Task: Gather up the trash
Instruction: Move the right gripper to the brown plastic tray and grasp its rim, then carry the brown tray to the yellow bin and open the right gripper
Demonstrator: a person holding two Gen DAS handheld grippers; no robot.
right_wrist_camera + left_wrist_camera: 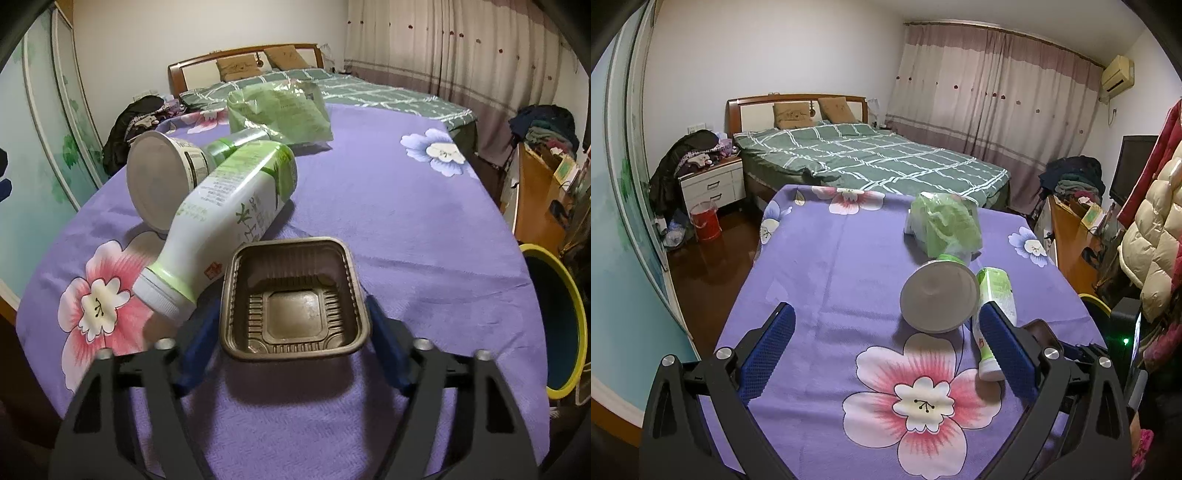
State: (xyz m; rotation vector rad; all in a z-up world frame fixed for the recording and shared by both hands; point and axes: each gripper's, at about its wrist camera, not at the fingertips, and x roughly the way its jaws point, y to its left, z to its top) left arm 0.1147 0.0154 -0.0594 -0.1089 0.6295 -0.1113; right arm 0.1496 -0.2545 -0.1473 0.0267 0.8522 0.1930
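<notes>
A brown plastic tray (295, 299) sits between the fingers of my right gripper (293, 332), which is shut on its sides just above the purple flowered cloth (424, 240). A white-and-green bottle (225, 218) lies on its side just left of the tray; it also shows in the left wrist view (995, 314). A paper cup (162, 181) lies tipped over behind it, also seen in the left wrist view (940, 295). A green plastic bag (279, 110) lies farther back, also in the left wrist view (943, 225). My left gripper (886, 339) is open and empty, its right finger beside the bottle.
A yellow-rimmed bin (554, 325) stands off the table's right edge. A bed (864, 158) lies beyond the table. A red bucket (705, 221) stands on the floor at the left by a nightstand (713, 184). A desk with clutter (1075, 229) is at the right.
</notes>
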